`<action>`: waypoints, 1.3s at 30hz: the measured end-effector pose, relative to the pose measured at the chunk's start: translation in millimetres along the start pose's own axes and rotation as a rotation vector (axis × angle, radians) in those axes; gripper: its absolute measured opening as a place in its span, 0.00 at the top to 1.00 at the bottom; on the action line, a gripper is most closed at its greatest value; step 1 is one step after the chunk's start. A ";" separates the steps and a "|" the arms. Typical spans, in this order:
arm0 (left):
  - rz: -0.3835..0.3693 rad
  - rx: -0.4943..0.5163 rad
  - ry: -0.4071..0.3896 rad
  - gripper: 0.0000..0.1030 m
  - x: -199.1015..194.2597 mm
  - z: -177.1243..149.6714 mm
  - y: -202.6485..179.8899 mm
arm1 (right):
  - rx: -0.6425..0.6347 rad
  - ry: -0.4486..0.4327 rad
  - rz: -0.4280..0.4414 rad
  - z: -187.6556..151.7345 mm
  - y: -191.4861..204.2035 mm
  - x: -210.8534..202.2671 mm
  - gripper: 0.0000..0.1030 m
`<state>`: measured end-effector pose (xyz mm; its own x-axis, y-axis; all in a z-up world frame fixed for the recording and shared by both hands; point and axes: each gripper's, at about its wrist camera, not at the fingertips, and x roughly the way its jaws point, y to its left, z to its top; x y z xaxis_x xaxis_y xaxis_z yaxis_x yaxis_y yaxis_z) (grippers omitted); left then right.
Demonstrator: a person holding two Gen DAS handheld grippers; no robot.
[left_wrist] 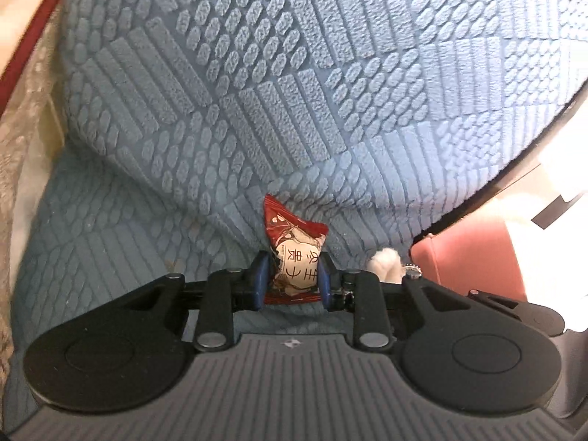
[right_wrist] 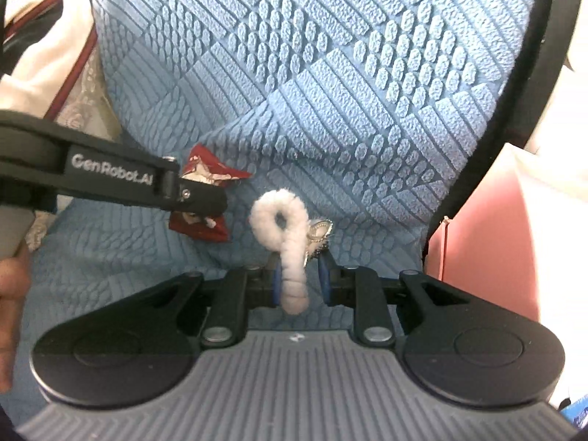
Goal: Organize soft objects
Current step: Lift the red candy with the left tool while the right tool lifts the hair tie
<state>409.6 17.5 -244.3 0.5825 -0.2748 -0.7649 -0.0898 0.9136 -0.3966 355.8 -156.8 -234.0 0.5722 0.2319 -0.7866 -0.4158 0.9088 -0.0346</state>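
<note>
My left gripper is shut on a small red snack packet with white print, held upright between the blue pads above a blue textured cushion. In the right wrist view the same left gripper comes in from the left with the red packet pinched in it. My right gripper is shut on a fluffy white loop that carries a small silver ornament. A bit of that white fluff shows at the right in the left wrist view.
The blue cushion leans against a seat with the same blue cover. A pink box or panel stands at the right, with a black curved rim above it. White and red fabric lies at the upper left. A hand shows at the left edge.
</note>
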 end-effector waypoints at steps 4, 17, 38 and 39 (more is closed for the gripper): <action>-0.002 0.005 -0.017 0.69 -20.8 -9.2 2.2 | 0.007 -0.017 0.005 -1.5 2.5 -12.9 0.77; 0.013 -0.039 -0.040 0.69 -61.1 -34.8 17.5 | 0.004 -0.050 -0.004 -17.2 15.3 -28.3 0.77; 0.055 -0.044 -0.036 0.69 -97.9 -87.7 17.0 | 0.030 -0.062 0.000 -46.3 25.3 -61.4 0.77; 0.063 -0.033 -0.038 0.69 -98.9 -90.0 14.6 | 0.035 -0.061 -0.001 -49.0 25.2 -63.6 0.77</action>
<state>278.0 31.0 -220.1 0.6051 -0.2053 -0.7692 -0.1533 0.9181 -0.3656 274.3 -165.6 -215.0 0.6147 0.2507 -0.7478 -0.3912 0.9202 -0.0130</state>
